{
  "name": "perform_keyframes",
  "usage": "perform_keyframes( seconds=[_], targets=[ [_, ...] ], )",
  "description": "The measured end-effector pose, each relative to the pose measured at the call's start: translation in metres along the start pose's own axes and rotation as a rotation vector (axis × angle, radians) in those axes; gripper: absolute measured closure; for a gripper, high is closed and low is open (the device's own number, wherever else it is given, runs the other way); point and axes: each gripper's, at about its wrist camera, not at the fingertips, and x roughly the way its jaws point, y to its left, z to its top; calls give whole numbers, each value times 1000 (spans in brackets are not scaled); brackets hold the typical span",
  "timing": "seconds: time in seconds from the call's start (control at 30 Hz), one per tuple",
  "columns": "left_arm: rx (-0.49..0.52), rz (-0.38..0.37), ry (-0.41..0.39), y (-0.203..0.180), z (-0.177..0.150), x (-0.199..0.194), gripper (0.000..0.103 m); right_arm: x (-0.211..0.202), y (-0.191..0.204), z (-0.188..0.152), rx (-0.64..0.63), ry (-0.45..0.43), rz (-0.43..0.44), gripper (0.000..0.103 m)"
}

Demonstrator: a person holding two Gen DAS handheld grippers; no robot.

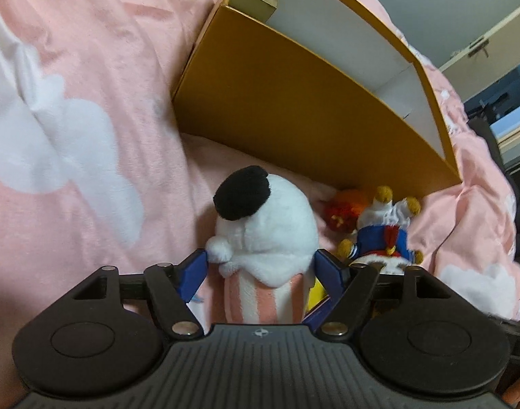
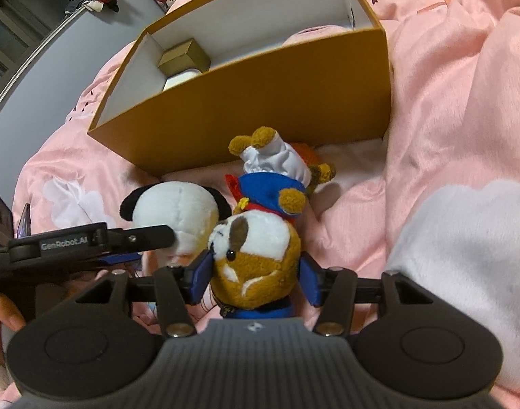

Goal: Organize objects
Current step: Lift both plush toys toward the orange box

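Left gripper [image 1: 261,266] spread, blue pads straddling the white plush [image 1: 265,228] at lower centre, barely touching; its long axis runs up-frame toward the yellow box [image 1: 294,109]. Right gripper [image 2: 254,274] likewise flanks the brown dog plush [image 2: 256,255]; firm pinch cannot be told.

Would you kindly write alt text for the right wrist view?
The right tongs straddle a brown-and-white plush dog in blue clothes lying on pink bedding. Behind it stands an open mustard cardboard box, beside it a white plush with black ears.

"GenRobot.AI" printed on left tool [image 2: 151,238].
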Motion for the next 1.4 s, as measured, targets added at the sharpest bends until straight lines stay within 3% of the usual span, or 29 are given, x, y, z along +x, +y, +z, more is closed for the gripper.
perform_keyframes(
  seconds=[0.23, 0.5, 0.73, 1.1, 1.4],
  targets=[
    [3, 4, -12, -10, 0, 6, 26, 4, -7, 7, -11, -19, 46, 46],
    [52, 108, -17, -37, -5, 2, 33, 21, -21, 7, 41, 11, 164, 48],
    [14, 128, -44, -47, -14, -20, 37, -9, -29, -1, 42, -51, 262, 54],
    [64, -5, -178, -80, -11, -93, 37, -81, -22, 6, 0, -223, 299, 55],
    [161, -62, -243, -111, 33, -112, 37, -123, -10, 50, -9, -304, 321, 55]
  ],
)
